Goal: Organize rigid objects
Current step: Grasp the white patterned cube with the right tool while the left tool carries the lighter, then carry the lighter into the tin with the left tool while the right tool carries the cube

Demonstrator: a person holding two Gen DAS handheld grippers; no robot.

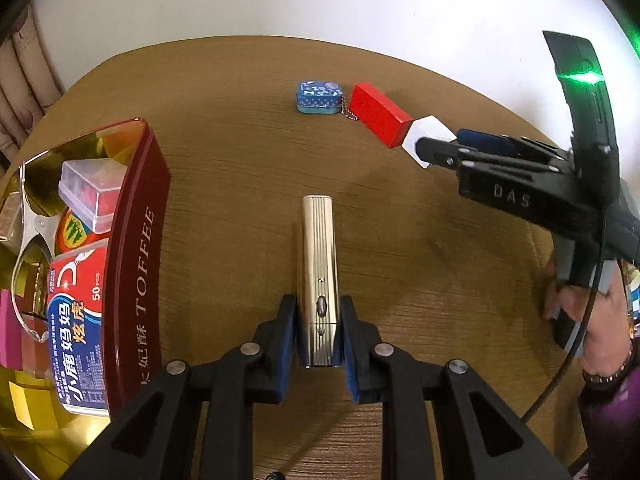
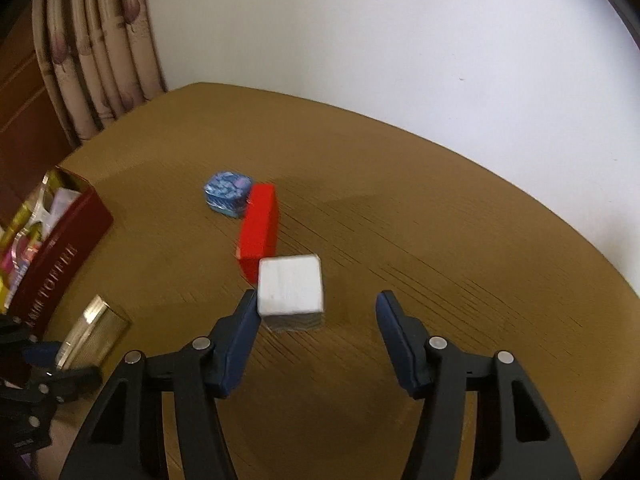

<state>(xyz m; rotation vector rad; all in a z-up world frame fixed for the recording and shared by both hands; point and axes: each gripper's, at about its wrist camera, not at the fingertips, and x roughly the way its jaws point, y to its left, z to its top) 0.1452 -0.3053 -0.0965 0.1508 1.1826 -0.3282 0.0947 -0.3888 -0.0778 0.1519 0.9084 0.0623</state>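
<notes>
The silver case [image 1: 319, 276] was clamped in the left tool [image 1: 319, 328] above the tabletop [image 1: 240, 184], best lowered level into the toffee tin [image 1: 140, 240], while the right tool [image 2: 316, 316] was spread wide around the white cube [image 2: 290, 285].

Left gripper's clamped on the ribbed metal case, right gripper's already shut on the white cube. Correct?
Not quite. The left gripper is clamped on the ribbed metal case, but the right gripper is open: in the right wrist view the white cube sits by one finger, ungripped.
</notes>
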